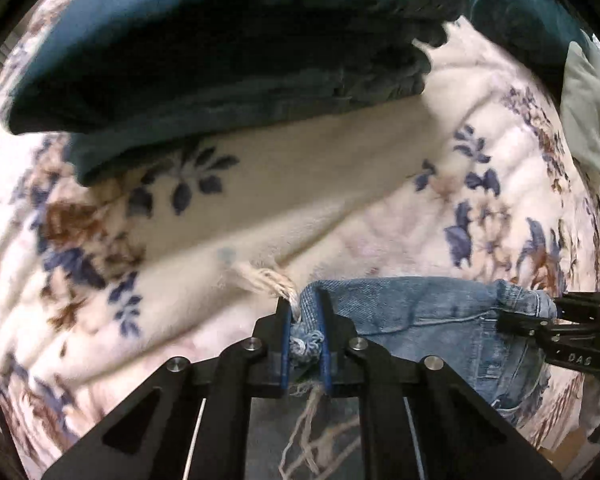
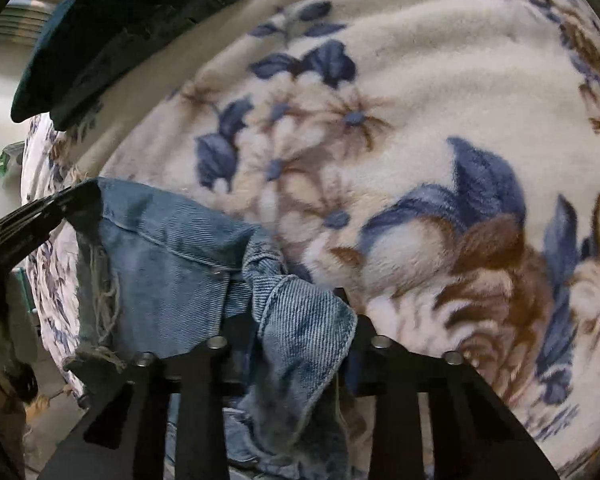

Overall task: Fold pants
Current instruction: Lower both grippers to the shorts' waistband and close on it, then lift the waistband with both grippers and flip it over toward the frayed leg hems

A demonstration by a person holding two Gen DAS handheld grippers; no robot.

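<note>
The pants are light blue denim (image 1: 416, 312) with frayed white threads, held just above a floral blanket. My left gripper (image 1: 305, 312) is shut on a frayed edge of the denim, with threads hanging below its fingers. In the right wrist view the denim (image 2: 172, 264) stretches from the left gripper (image 2: 82, 200) at the far left to my right gripper (image 2: 300, 308), which is shut on a bunched denim corner. The right gripper also shows in the left wrist view (image 1: 540, 316), pinching the other end.
A cream fleece blanket (image 1: 340, 184) with blue and brown flowers covers the surface; it also shows in the right wrist view (image 2: 420, 120). A stack of folded dark teal garments (image 1: 220, 60) lies at the far side. A pale grey-green cloth (image 1: 584, 112) sits at the right edge.
</note>
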